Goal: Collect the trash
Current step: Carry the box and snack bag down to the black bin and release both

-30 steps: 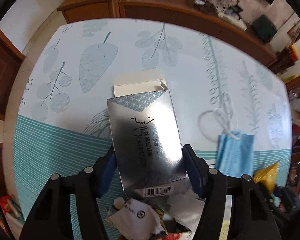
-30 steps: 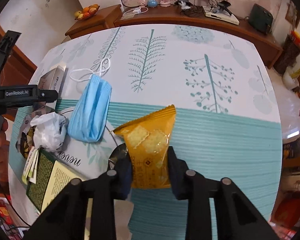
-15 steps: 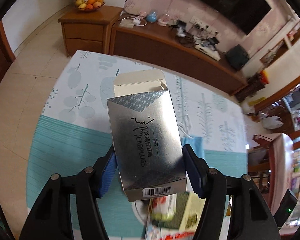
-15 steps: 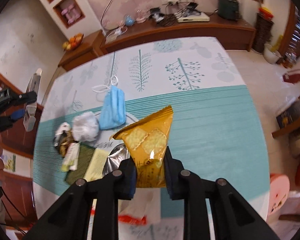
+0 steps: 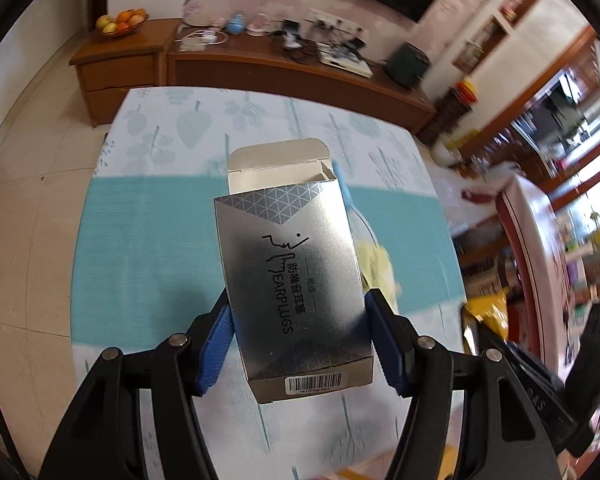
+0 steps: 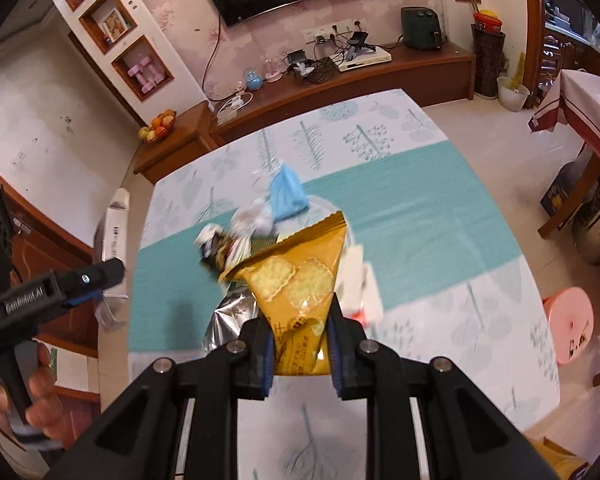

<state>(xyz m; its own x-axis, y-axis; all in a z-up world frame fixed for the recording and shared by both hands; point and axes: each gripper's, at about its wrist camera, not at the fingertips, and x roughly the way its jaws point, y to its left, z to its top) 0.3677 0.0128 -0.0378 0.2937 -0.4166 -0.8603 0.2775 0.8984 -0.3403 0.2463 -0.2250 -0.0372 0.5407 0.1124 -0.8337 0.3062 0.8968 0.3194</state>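
Observation:
My left gripper (image 5: 300, 344) is shut on a silver earplug box (image 5: 292, 280) with its top flap open, held high above the table (image 5: 140, 240). My right gripper (image 6: 300, 352) is shut on a yellow cracker packet (image 6: 296, 288), also lifted well above the table (image 6: 420, 220). Below it on the table lies a pile of trash: a blue face mask (image 6: 286, 192), a crumpled white tissue (image 6: 252, 216), dark wrappers (image 6: 216, 248) and a silver foil bag (image 6: 232, 316). The left gripper with its box (image 6: 112, 236) shows at the left of the right wrist view.
A wooden sideboard (image 6: 340, 76) with cables and devices runs along the far wall, with a fruit bowl (image 6: 158, 126) on a cabinet. A pink stool (image 6: 568, 320) stands right of the table. Another table (image 5: 540, 248) stands at the right.
Both grippers have risen far above the table with their loads. The table and trash pile look smaller and farther away than one second ago.

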